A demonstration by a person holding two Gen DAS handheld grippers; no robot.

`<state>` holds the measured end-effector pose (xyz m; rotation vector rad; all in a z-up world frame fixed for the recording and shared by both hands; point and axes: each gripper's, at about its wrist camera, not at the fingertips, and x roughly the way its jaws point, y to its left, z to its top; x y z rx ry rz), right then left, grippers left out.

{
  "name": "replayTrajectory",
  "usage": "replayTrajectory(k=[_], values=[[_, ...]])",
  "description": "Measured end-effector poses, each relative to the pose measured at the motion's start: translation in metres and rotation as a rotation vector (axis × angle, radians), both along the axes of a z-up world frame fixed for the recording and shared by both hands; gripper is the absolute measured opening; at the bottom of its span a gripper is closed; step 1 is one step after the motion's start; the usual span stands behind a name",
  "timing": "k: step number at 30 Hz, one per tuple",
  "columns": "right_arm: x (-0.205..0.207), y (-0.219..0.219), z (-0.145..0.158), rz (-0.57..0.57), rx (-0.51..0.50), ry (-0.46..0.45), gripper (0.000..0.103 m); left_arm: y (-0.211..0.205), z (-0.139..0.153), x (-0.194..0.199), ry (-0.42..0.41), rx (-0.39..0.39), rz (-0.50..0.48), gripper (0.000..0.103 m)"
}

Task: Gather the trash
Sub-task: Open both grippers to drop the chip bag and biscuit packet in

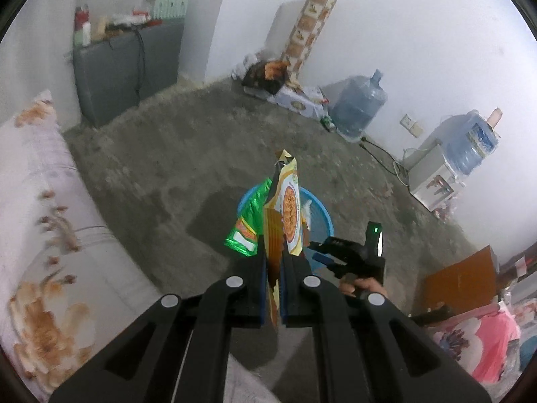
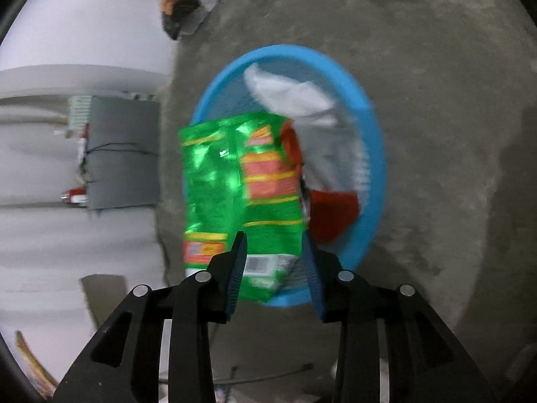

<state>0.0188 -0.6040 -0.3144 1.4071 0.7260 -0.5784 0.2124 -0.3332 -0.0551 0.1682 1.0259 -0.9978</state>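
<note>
My left gripper [image 1: 272, 268] clamped on yellow wrapper [image 1: 289, 208], right wrist view alone shows my right gripper [image 2: 273, 262] parted, green packet [image 2: 235, 181] loose between, above blue basket [image 2: 376, 154] holding white and red trash, print unreadable.

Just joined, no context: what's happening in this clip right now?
A person is collecting trash with a handheld tool in each hand. The left tool is shut on a flat yellow-orange snack packet, held above the round blue plastic basket on the grey floor. The right tool stands open over that basket, with a shiny green foil wrapper between its fingers, not pinched. White and red scraps already lie inside.
</note>
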Motion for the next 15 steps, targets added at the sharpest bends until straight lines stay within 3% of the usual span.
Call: replayTrajectory(k=[2,7,11,12,13,15], values=[[-0.016,0.001,0.011,-0.017,-0.047,-0.015,0.044,-0.013,-0.005,0.005,0.023,0.009,-0.012,0.005],[-0.051,0.011,0.034,-0.044,-0.102,-0.031,0.044,-0.065,-0.029,0.011,0.116,0.052,-0.060,0.005],[-0.079,0.017,0.052,-0.057,-0.135,-0.034,0.045,-0.123,-0.053,0.009,0.108,0.116,-0.087,0.006],[-0.085,0.021,0.053,-0.060,-0.138,-0.035,0.046,-0.141,-0.065,0.010,0.115,0.147,-0.094,0.013],[-0.092,0.022,0.054,-0.062,-0.143,-0.030,0.046,-0.152,-0.074,0.011,0.123,0.168,-0.097,0.033],[-0.103,0.029,0.057,-0.051,-0.161,-0.007,0.046,-0.169,-0.093,0.016,0.110,0.232,-0.078,0.059]])
